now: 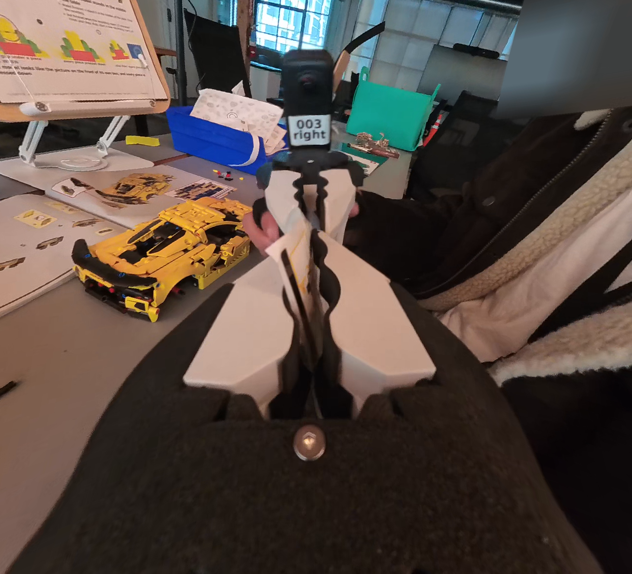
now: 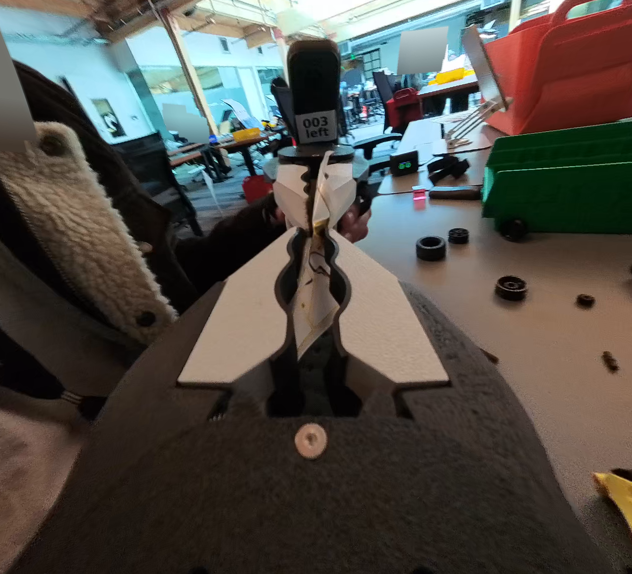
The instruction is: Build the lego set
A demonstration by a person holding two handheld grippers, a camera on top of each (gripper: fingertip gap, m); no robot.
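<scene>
The two grippers face each other tip to tip above the table edge, both clamped on one thin white sheet [image 1: 301,270] printed with black and yellow lines, probably a sticker sheet, though it is seen edge-on and crumpled, so its print cannot be made out. In the left wrist view the left gripper [image 1: 313,250] has its jaws pressed together on the sheet, which runs back between the fingers and hides the gap. At 12 o'clock the right gripper [image 1: 309,196] points back, its jaws likewise closed on the sheet's far end; a hand [image 1: 261,229] wraps its handle, mostly hidden behind the white fingers.

The right wrist view shows the same grip from the other side: the sheet [image 2: 316,297] is bent and folded between the right gripper [image 2: 314,236], with the left gripper [image 2: 316,212] at 12 o'clock.

Only the left wrist view shows the yellow lego car [image 1: 160,250], at 9 o'clock on the grey table [image 1: 68,369], resting partly on an open instruction booklet [image 1: 34,250]; at 11 o'clock are a tilted instruction board [image 1: 68,27] and a blue bin [image 1: 215,143].

Only the right wrist view shows loose black tyres [image 2: 431,248] and a wheel hub [image 2: 511,288] at 2 to 3 o'clock, and a green bin [image 2: 561,181] cut off by the frame edge.
</scene>
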